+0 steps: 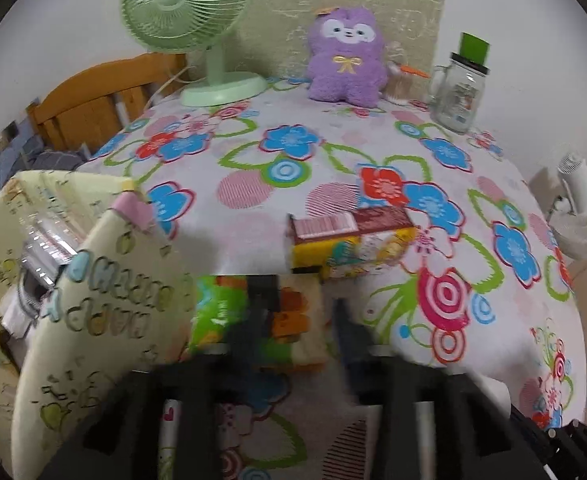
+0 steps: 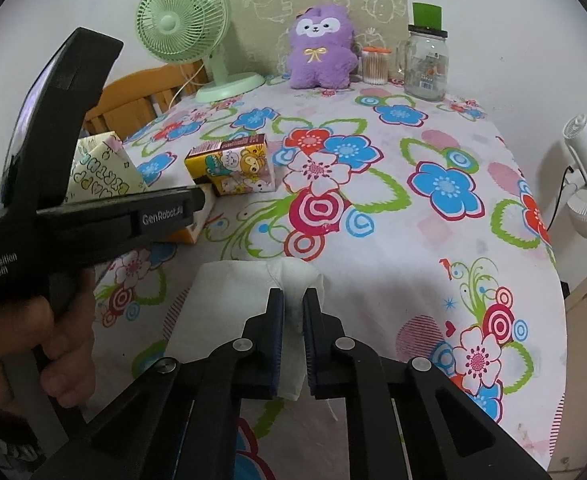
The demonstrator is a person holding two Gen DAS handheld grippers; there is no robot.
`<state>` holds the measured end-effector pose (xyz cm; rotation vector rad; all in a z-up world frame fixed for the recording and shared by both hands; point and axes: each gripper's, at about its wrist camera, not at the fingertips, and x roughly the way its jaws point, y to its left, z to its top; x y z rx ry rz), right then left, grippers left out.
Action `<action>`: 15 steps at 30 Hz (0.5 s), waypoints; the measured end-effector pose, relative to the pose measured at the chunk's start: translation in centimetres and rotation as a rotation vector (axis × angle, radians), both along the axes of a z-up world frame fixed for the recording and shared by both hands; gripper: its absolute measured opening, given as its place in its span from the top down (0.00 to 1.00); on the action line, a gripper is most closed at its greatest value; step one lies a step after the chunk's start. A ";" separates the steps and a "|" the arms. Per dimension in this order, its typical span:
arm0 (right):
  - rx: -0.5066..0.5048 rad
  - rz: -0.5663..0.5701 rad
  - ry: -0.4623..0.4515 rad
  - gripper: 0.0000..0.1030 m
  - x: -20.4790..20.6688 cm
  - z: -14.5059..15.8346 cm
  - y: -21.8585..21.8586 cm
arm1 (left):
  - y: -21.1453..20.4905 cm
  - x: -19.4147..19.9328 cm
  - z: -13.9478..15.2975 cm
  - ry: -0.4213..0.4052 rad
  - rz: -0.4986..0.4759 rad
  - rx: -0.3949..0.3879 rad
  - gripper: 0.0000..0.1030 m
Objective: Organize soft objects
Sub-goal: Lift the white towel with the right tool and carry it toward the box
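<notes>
White tissue [image 2: 249, 292] is pinched between the right tongs [image 2: 293, 300], pads pressed onto its bunched edge, tips angled down at the flowered table [image 2: 433, 240]. Just left of them the left tongs [image 1: 299, 312] tilt down too, a hand [image 2: 33, 356] wrapped round the grip, jaws parted and blurred over a green-and-orange packet [image 1: 213, 312]. Whether they touch it, can't tell; a yellow box [image 1: 353, 244] lies just beyond their tips.

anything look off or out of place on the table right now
Nothing looks spilled or broken. The white tissue lies crumpled near the table's front edge, one end pinched in the right gripper. The yellow cartoon box sits skewed to the table edges. The purple plush and glass jar stand upright at the back.
</notes>
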<state>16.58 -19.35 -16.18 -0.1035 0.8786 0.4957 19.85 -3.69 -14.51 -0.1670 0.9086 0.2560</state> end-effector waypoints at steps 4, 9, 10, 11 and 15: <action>0.011 0.002 0.008 0.89 0.1 -0.3 0.0 | 0.4 -0.2 0.2 -0.020 0.017 -0.012 0.31; 0.011 0.007 0.005 0.89 0.1 -0.3 0.1 | -0.9 0.2 -0.5 0.030 0.004 0.060 0.16; 0.011 0.008 0.005 0.89 0.1 -0.4 0.1 | -1.2 0.3 -0.7 0.038 0.003 0.080 0.13; 0.011 0.008 0.005 0.89 0.1 -0.4 0.1 | -1.4 0.3 -0.8 0.041 0.006 0.097 0.10; 0.012 0.009 0.007 0.89 0.0 -0.5 0.0 | -2.1 0.7 -1.6 0.054 0.025 0.166 0.06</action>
